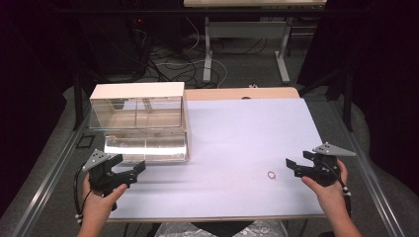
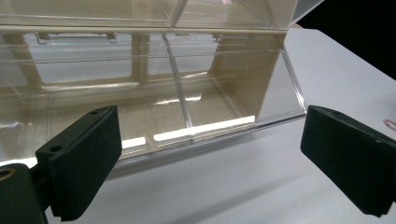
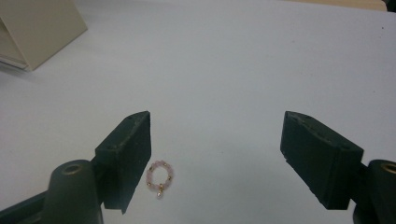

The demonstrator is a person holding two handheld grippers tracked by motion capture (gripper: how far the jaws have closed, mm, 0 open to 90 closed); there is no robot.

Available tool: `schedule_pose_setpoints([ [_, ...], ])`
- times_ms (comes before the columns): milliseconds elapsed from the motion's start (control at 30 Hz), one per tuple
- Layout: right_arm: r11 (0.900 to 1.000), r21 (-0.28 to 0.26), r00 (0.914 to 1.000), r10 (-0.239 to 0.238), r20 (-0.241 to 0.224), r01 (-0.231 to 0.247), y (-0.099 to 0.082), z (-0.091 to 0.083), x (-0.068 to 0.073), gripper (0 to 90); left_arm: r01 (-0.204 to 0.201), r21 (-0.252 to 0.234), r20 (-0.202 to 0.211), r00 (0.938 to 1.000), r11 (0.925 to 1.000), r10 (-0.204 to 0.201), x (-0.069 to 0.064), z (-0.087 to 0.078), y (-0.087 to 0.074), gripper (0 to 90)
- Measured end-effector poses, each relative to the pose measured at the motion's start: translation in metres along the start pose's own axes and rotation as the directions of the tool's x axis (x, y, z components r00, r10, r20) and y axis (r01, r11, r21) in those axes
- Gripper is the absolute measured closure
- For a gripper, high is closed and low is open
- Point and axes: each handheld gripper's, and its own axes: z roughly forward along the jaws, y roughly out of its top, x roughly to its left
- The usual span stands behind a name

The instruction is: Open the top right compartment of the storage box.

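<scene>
1. Bead ring (image 3: 160, 178), a small loop of pink beads with a few gold ones, lay flat on the white table (image 1: 247, 138), near the front edge on the person's right and well apart from the clear organizer box (image 1: 141, 123).
2. Nothing held it. In the right gripper view it sat just beside the inner face of the jaw at the left of that view, low in the gap, but whether it touched the pad could not be told.
3. The right gripper (image 1: 292, 166) had its jaws wide apart and empty; in the high view it hovered near the ring (image 1: 272, 175), pointing toward it.
4. The left gripper (image 1: 140, 167) also had its jaws spread and gripped nothing. It hung just in front of the box's lower tier (image 2: 154, 116), whose clear front flap looked swung open, so the divided compartments stood exposed and appeared empty.
5. Judged from this, the work was at an early stage: the box seemed ready to receive something, while the ring had not yet been picked up.
6. What probably remained was closing the right jaws on the ring, lifting it, carrying it across the table, and setting it into one compartment.
7. Shutting the flap may also have been left, though that is only a guess.
</scene>
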Motion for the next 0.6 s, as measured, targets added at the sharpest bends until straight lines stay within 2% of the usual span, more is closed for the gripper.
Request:
schedule_pose_setpoints([
  [100,0.9994,0.029,0.9996,-0.022,0.018,0.021,-0.004,0.001,0.002,23.6,-0.002,0.009,-0.008,1.0000,1.0000,0.002,0.000,-0.001,0.001,8.0],
  [300,0.9984,0.047,0.9993,-0.033,0.015,0.032,-0.004,0.002,0.005,22.0,0.029,0.041,-0.015,0.9995,0.9987,-0.028,0.000,-0.005,0.006,8.4],
  [333,0.9988,0.034,0.9993,-0.036,0.012,0.036,-0.004,0.003,0.005,22.8,0.030,0.045,-0.013,0.9995,0.9985,-0.029,0.001,-0.005,0.007,8.4],
  [433,0.9980,0.047,0.9990,-0.044,0.000,0.044,-0.004,0.003,0.006,23.7,0.031,0.057,-0.008,0.9995,0.9979,-0.031,0.000,-0.007,0.008,8.4],
  [600,0.9928,0.101,0.9979,-0.064,-0.007,0.065,-0.002,0.001,0.009,26.6,0.023,0.080,-0.007,0.9997,0.9965,-0.023,-0.002,-0.012,0.013,8.4],
])
